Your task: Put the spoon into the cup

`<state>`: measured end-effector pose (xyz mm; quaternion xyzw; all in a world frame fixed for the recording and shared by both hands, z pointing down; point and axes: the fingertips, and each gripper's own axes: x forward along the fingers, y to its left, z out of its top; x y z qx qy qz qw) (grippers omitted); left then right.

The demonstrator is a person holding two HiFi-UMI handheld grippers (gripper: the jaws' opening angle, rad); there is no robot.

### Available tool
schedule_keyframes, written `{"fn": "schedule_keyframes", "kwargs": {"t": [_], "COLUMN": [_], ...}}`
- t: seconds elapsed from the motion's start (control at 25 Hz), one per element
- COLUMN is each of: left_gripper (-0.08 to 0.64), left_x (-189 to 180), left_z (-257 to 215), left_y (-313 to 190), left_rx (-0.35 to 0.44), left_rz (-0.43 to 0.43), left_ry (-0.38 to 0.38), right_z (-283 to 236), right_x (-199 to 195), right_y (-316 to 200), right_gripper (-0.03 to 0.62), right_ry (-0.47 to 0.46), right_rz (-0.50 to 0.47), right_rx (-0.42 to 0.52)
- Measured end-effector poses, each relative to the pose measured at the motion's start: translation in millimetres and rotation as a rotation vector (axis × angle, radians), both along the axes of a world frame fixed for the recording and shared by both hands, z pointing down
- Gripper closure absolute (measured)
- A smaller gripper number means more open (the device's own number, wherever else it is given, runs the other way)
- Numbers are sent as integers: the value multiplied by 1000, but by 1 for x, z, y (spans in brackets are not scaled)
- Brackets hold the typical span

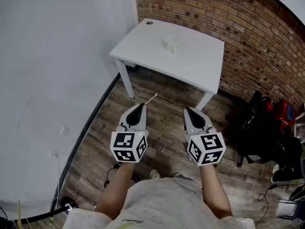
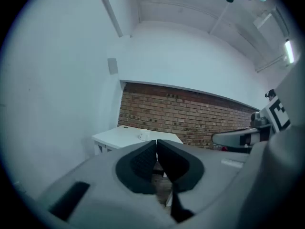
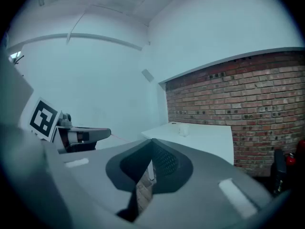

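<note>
L claw point(image 1: 141, 106): pads pinch a thin white spoon point(image 1: 151, 98). Its free end projects fwd from the tip, over the wood floor point(image 1: 162, 128). R claw point(image 1: 189, 110): pressed together, nothing between pads. Both are held approx. level, side by side, short of the white tabletop point(image 1: 200, 63). White cup point(image 1: 170, 43) stands upright near tabletop centre, well apart from spoon. Brick wall point(image 1: 214, 13) behind.

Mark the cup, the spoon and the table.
cup point(image 1: 170, 43), head view, side wall.
spoon point(image 1: 152, 98), head view, the thin end ahead of the left tongs point(image 1: 141, 105).
table point(image 1: 195, 63), head view, bare top.
</note>
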<state>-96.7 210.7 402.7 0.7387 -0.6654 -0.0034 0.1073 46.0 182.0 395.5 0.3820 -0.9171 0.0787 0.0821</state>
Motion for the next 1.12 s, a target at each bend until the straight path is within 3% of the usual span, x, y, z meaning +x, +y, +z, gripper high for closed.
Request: {"fn": "schedule_keyframes", "kwargs": {"t": [0.64,1.12], "left_gripper": [555,555], "left_x": [-7,-1], "left_z": [8,10], "left_y": [-40,-166], "left_rx": [-14,-48], "left_rz": [19,-36], "left_ry": [11,-20], "right_z": [4,13], "right_x": [-12,-11], "right_y": [-40,-172], "right_gripper": [586,586], "right_ry": [-14,-30], "right_rz": [9,-62], "right_rx": [-14,-47]}}
